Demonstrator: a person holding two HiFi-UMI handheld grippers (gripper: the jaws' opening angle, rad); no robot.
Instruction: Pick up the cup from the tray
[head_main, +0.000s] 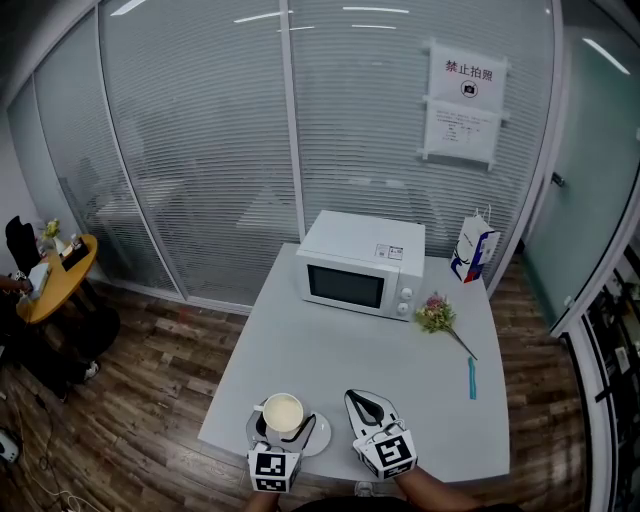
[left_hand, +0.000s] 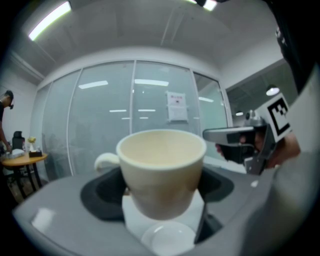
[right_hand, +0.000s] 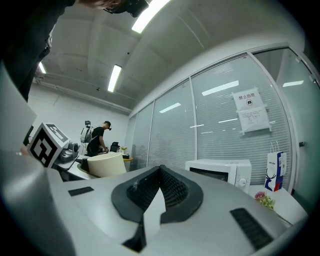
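Note:
A cream cup (head_main: 282, 411) with its handle to the left sits between the jaws of my left gripper (head_main: 286, 424), which is shut on it. In the left gripper view the cup (left_hand: 162, 167) fills the middle, gripped low on its body by the dark pads (left_hand: 107, 192), and it seems to hang just above a small round white tray (left_hand: 169, 239). The tray (head_main: 319, 437) lies near the table's front edge. My right gripper (head_main: 363, 400) is beside it to the right, shut and holding nothing; its jaws (right_hand: 160, 172) meet at the tips.
A white microwave (head_main: 360, 264) stands mid-table. Right of it lie a small bunch of flowers (head_main: 437, 314), a blue and white paper bag (head_main: 473, 248) and a thin blue stick (head_main: 471, 378). A glass wall is behind the grey table (head_main: 330, 350). A person stands far left.

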